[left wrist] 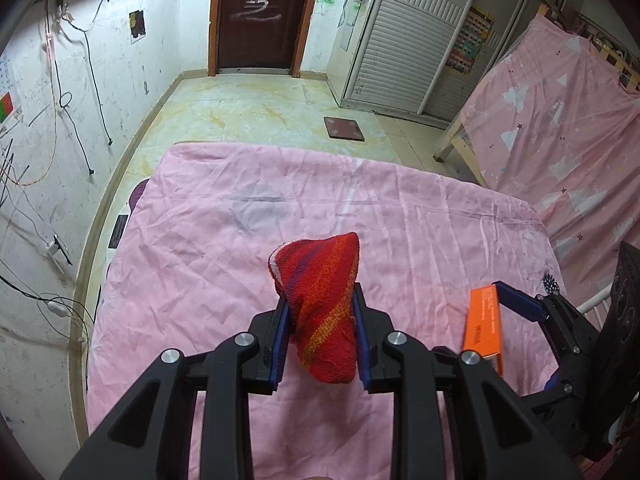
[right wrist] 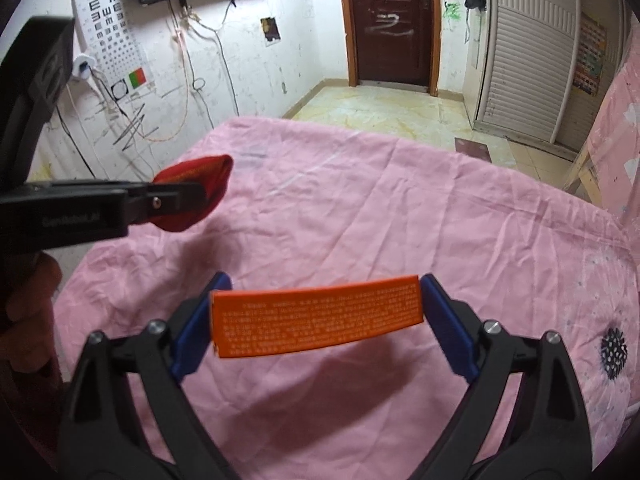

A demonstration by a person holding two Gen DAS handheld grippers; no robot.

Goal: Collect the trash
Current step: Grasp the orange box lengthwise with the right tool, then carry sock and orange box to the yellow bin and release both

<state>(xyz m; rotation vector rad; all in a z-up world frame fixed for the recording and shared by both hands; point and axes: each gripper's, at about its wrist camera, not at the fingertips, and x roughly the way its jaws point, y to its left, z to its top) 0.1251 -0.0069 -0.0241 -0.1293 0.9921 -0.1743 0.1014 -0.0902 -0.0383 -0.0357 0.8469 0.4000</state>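
Up off the pink sheet (left wrist: 224, 248), both hand-held grippers carry something. The left hand-held gripper (left wrist: 320, 320) pinches a red knitted cloth (left wrist: 324, 300) between its blue pads (left wrist: 280, 336) — the cloth pokes out past the tips. The right hand-held gripper (right wrist: 320, 312), jaws spread wide, clamps an orange box (right wrist: 316, 320) endwise, one pad on each short end — held clear above the sheet, its shadow below.

sock (left wrist: 320, 304) — coarse red knit | box (right wrist: 318, 322) — matt orange card | sheet (right wrist: 360, 208) — creased pink cloth
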